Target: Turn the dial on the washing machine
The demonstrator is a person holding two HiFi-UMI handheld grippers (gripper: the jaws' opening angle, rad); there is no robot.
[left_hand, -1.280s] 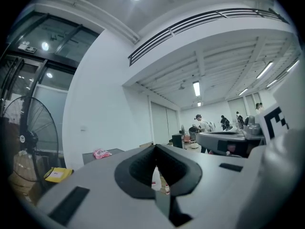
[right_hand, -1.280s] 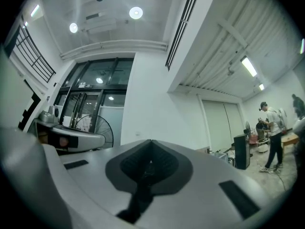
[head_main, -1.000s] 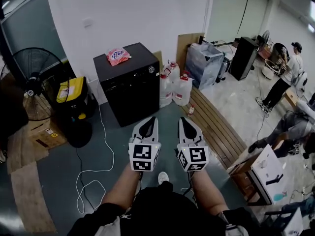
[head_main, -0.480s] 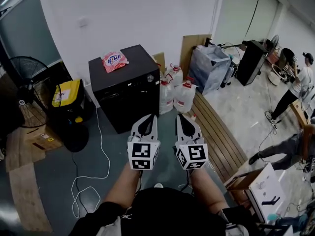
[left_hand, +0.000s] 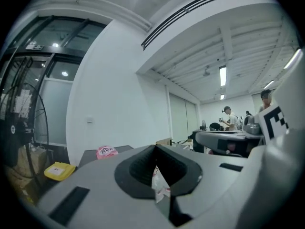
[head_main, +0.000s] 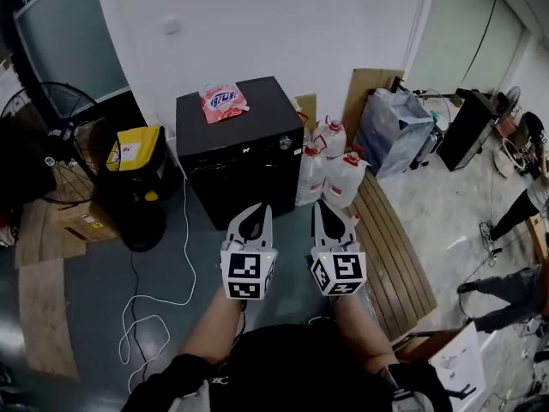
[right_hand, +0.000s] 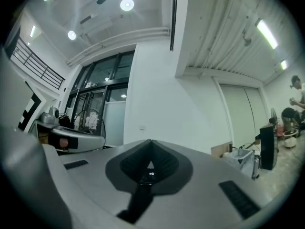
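A black washing machine [head_main: 233, 144] stands against the white wall, with a small round silver dial [head_main: 286, 142] at the top right of its front. On its lid lies a pink detergent bag [head_main: 224, 102], which also shows in the left gripper view [left_hand: 106, 151]. My left gripper [head_main: 255, 209] and right gripper [head_main: 322, 206] hang side by side over the grey floor, well short of the machine. Both are shut with nothing in them. In the gripper views the left gripper's jaws [left_hand: 155, 148] and the right gripper's jaws [right_hand: 151, 142] meet at their tips.
White jugs [head_main: 331, 168] stand right of the machine, beside a slatted wooden bench [head_main: 390, 247]. A black bin with a yellow lid [head_main: 135, 172] and a fan [head_main: 43, 131] stand to the left. A white cable [head_main: 159, 303] loops on the floor. A person [head_main: 519, 204] is at far right.
The head view has swung, so the machine now sits further right and a little nearer. Both grippers stay shut and side by side.
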